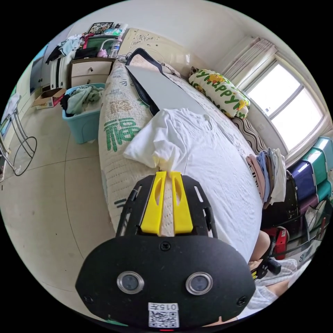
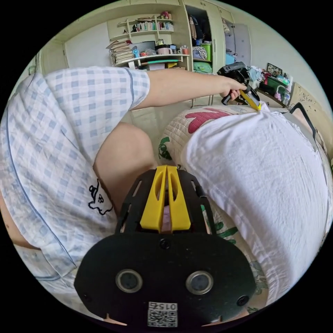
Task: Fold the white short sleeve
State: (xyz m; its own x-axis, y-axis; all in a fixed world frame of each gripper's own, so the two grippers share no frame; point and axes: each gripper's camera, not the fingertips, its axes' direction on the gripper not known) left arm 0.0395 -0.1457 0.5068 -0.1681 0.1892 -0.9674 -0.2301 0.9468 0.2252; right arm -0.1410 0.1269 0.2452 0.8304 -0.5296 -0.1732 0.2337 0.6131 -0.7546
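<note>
Bed (image 1: 118,166) edge: left gripper (image 1: 166,172) pinches shirt (image 1: 208,163) sleeve, arm outstretched; right gripper (image 2: 167,167) nearly closed.

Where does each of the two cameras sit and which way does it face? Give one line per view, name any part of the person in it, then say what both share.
Left gripper view: rides on the left gripper, facing along the bed toward the window; jaws closed at the white shirt; a knee at the lower right.
Right gripper view: rides on the right gripper, at the bed's edge, facing the shelves; the person's checked clothes, leg and outstretched arm show.
Shared: the white shirt, bed, and left gripper.
</note>
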